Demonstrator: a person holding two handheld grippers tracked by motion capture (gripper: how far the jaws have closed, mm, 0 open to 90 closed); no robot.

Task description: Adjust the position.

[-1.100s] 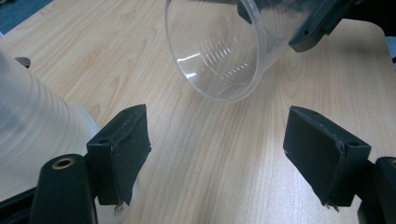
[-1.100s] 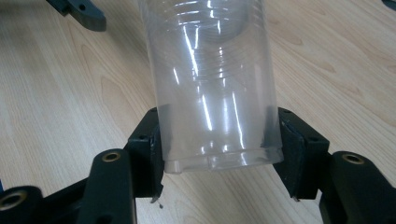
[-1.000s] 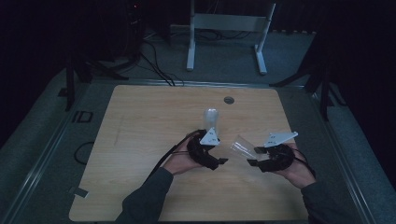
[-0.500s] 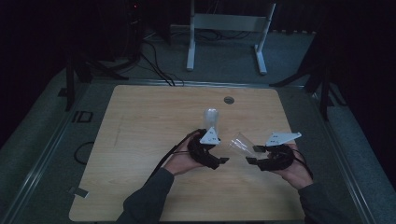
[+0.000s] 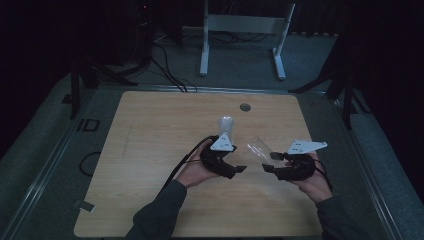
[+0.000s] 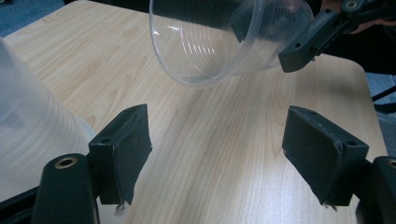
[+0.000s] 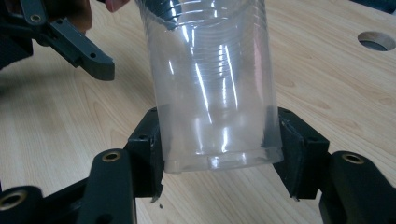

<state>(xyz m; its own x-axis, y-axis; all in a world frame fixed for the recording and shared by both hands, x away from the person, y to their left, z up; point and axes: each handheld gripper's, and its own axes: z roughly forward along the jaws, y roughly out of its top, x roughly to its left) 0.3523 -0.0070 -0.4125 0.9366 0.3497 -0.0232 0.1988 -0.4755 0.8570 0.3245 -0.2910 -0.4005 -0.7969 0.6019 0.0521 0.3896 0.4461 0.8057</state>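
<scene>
The wooden tabletop (image 5: 150, 150) carries little: a stack of cups (image 5: 226, 123) standing upside down beside the left gripper (image 5: 239, 170). The right gripper (image 7: 217, 154) is clamped on the base of one clear plastic cup (image 7: 210, 84), empty, held tilted above the wood with its mouth toward the left gripper, whose jaws, just narrowed, stand apart on nothing. The cup seems separated; placing it remains.

the table (image 5: 150, 165) lies bare left of the hands and along the far edge — broad room to pass. between the grippers a tilted clear cup (image 5: 257, 149) blocks the gap; a cup stack (image 5: 226, 125) stands just beyond the left gripper (image 5: 239, 170).
</scene>
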